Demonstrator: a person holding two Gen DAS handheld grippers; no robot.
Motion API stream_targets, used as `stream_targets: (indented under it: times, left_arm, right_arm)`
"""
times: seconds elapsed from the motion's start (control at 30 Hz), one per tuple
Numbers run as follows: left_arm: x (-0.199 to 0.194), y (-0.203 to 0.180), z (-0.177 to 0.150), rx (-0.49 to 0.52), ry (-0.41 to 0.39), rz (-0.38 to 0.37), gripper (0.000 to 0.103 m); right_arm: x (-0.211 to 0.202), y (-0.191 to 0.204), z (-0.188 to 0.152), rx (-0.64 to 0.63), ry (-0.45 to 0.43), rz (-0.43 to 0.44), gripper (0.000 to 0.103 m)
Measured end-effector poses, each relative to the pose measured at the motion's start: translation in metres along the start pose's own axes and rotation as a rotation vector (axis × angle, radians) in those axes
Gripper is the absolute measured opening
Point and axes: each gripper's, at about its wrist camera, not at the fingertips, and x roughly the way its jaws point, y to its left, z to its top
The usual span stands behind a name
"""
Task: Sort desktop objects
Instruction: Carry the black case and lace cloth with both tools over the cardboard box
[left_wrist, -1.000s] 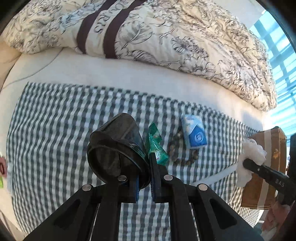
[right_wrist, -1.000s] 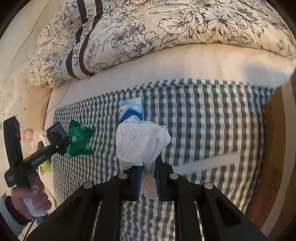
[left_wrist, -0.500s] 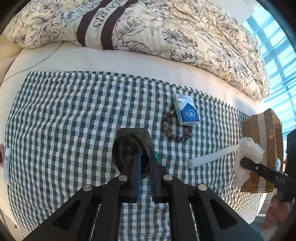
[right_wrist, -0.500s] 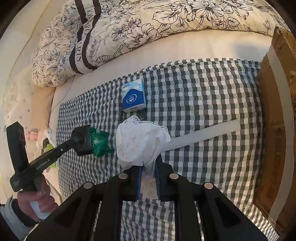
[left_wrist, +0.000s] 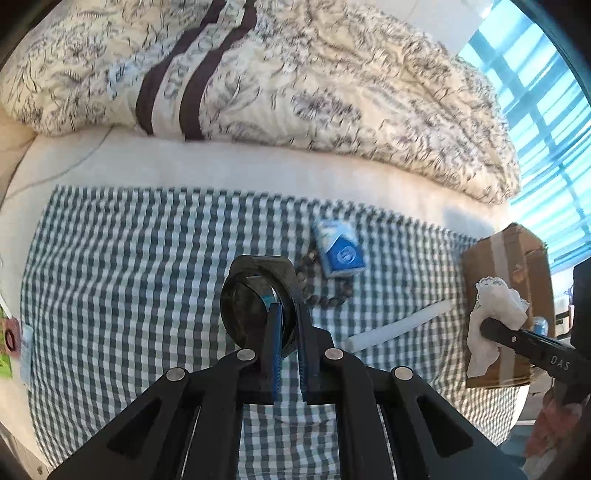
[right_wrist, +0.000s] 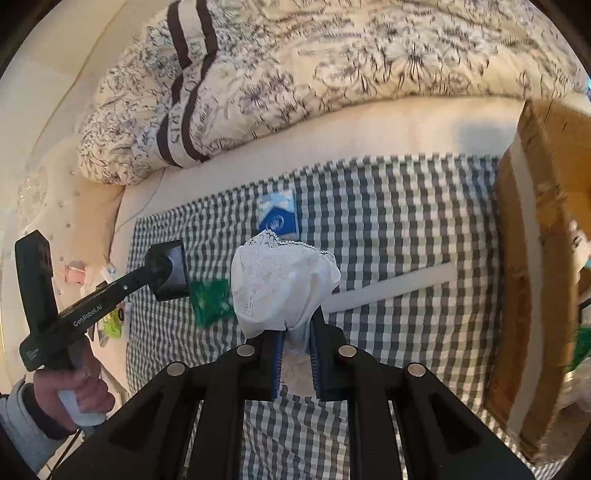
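My left gripper (left_wrist: 288, 310) is shut on the rim of a black cup (left_wrist: 251, 299), held above the checked cloth (left_wrist: 129, 277). The right wrist view shows that cup (right_wrist: 170, 269) at the left gripper's tip, with a green packet (right_wrist: 212, 301) lying on the cloth just right of it. My right gripper (right_wrist: 297, 328) is shut on a bunched white lace cloth (right_wrist: 284, 280). From the left wrist view, that lace cloth (left_wrist: 495, 314) hangs in front of a cardboard box (left_wrist: 506, 254). A blue tissue pack (left_wrist: 340, 251), a bead bracelet (left_wrist: 327, 297) and a white stick (left_wrist: 399, 326) lie on the checked cloth.
A floral duvet (left_wrist: 295, 85) is heaped along the far side of the bed. The open cardboard box (right_wrist: 532, 258) stands at the right edge of the checked cloth. Small items (right_wrist: 110, 321) lie off the cloth's left edge. A hand (right_wrist: 77, 384) holds the left gripper's handle.
The right gripper has carried the lace cloth rightward, nearer the box. The left gripper has turned the black cup, which now hides the green packet in its own view.
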Motion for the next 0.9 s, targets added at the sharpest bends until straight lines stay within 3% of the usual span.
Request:
stream_targets:
  times: [0.4, 0.9]
  left_arm:
    - [-0.089, -0.077, 0.016, 0.125, -0.159, 0.015, 0.007]
    - [-0.158, -0.174, 0.016, 0.225, -0.291, 0.034, 0.007]
  right_arm:
    - [-0.085, 0.003, 0.000, -0.045, -0.101, -0.010, 0.012]
    - [-0.207, -0.008, -0.017, -0.102, -0.271, -0.037, 0.012]
